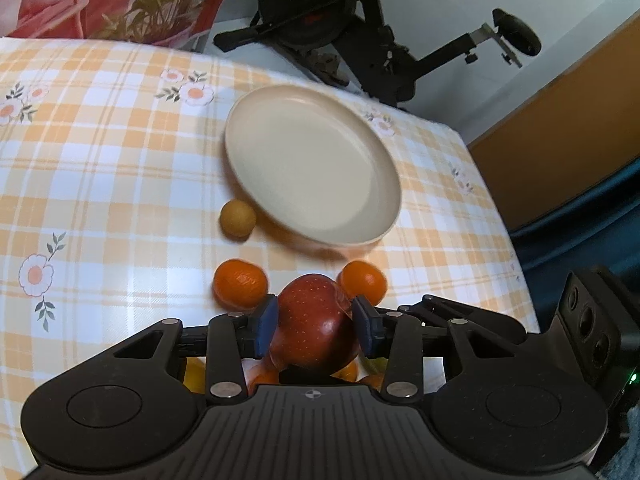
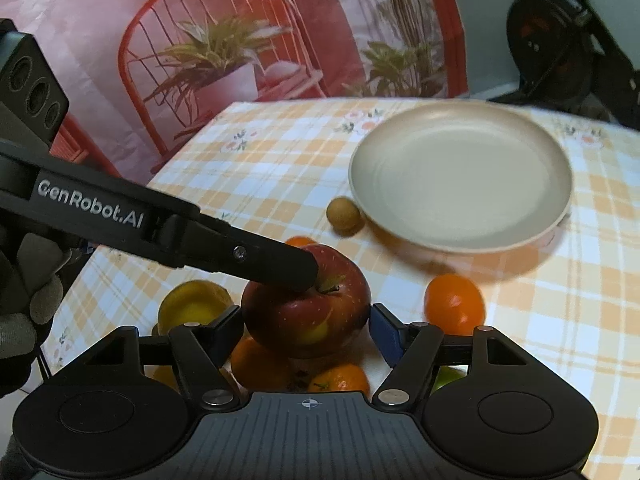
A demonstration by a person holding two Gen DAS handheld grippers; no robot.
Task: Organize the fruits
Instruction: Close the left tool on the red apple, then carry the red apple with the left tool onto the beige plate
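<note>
A red apple [image 1: 312, 336] sits on top of a heap of fruit near the table's front edge. My left gripper [image 1: 316, 320] is shut on it, blue pads pressed to both of its sides. In the right wrist view the same apple [image 2: 308, 316] lies between my right gripper's [image 2: 306, 324] pads, which meet its flanks. The left gripper's black finger [image 2: 280, 264] reaches in from the left onto the apple's top. A cream plate [image 1: 312, 152] stands bare behind the heap.
Two oranges [image 1: 240, 284] [image 1: 362, 282] and a small tan fruit [image 1: 237, 218] lie between heap and plate. A yellow fruit [image 2: 194, 306], more oranges [image 2: 260, 364] and a green fruit [image 2: 448, 376] sit under the apple. The checked tablecloth's [image 1: 492, 216] edge falls off at the right; an exercise bike [image 1: 360, 32] stands beyond.
</note>
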